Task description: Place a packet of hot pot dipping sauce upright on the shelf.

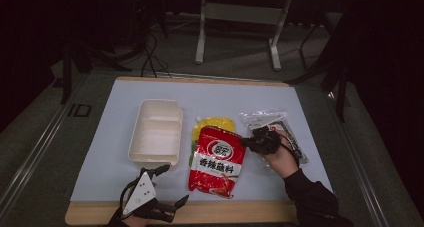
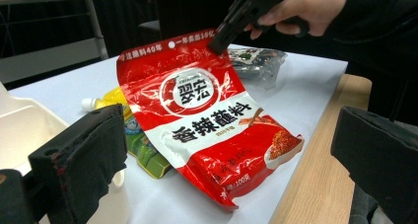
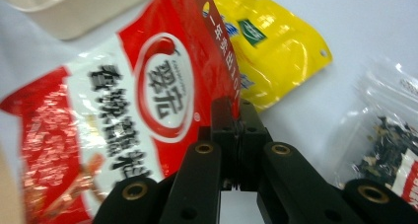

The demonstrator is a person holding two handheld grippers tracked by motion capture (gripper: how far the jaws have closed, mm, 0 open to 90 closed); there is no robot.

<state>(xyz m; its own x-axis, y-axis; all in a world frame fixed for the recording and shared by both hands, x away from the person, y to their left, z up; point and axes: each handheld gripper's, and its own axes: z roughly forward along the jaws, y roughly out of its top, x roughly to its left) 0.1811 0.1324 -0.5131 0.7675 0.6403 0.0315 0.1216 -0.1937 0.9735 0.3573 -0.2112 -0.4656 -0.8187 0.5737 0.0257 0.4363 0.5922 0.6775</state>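
High view overhead, far; both tongs views close, sharing red pouch (image 2: 207,130).

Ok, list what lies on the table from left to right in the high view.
White box → yellow pouch → red packet, pinched at its edge by the right gripper → clear bag.
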